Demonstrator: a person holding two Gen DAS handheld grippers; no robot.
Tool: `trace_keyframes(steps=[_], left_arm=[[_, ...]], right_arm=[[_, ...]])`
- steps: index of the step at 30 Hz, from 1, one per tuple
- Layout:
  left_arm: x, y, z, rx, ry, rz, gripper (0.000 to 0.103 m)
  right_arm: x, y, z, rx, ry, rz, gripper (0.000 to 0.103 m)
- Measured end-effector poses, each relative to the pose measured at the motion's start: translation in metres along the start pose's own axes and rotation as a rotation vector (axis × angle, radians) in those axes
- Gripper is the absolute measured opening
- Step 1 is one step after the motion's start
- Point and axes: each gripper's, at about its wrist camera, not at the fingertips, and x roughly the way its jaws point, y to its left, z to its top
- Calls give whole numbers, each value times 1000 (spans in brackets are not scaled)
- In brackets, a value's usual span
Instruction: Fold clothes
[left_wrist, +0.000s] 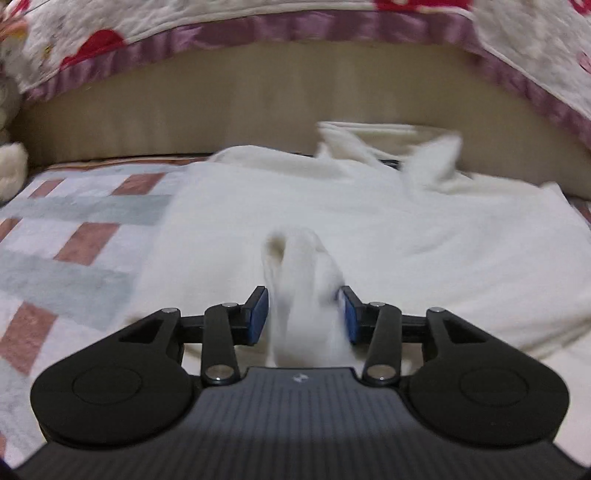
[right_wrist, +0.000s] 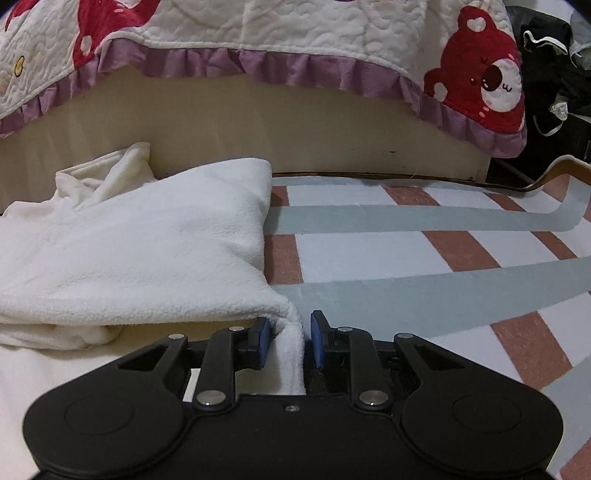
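The white fleece garment (right_wrist: 140, 240) lies on the checked bed cover (right_wrist: 406, 251), its hood end nearest the beige bed frame (right_wrist: 295, 140).

Left hand-held gripper (left_wrist: 303, 314): jaws part open, a raised bunch of the garment's fabric filling the gap; blur hides whether both pads press on it.

Right hand-held gripper (right_wrist: 289, 341): jaws narrow, the garment's near corner between them, a gap showing at the right pad.

Step in hand: gripping the near edge. Next, confirm both grips, then carry the edge toward the bed frame.
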Motion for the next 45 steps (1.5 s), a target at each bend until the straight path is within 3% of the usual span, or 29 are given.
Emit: trace_keyframes(steps=[3,5,7,9,14,20,23,28,31,34,39,42,45], left_arm=[[-3,14,11,10,56,-23,44],[-15,19,17,36,85,-15,51],[-32,26,22,28,99,-40,53],[-51,37,27,-5,101,-70,55],[-97,63,25,28,113,-61,58],[-150,78,-1,61,176,-275,59],[-176,75,-16,166,172,-312,64],[-204,74,-36,343,211,-236,68],[-217,87,-41,337,257,-241,68],[-230,102,-45,306,281,-199,74],[-240,119,-52,279,266,-128,74],[-247,124,-55,255,251,-155,74],[-262,120,-58,283,177,-266,74]], right_arm=[[2,-6,2,26,25,8,33],[2,-10,6,37,69,17,45],[-4,-16,13,66,129,42,48],[-23,-24,19,115,132,70,52],[-92,-32,25,139,4,308,53],[-135,-11,22,124,100,569,54],[-152,16,23,29,141,649,54],[-173,68,34,-140,154,736,54],[-182,109,41,-251,196,836,55],[-195,154,39,-378,171,845,55],[-207,244,13,-646,335,1016,55],[-212,283,-16,-841,448,1072,55],[-220,299,-39,-963,492,1080,55]])
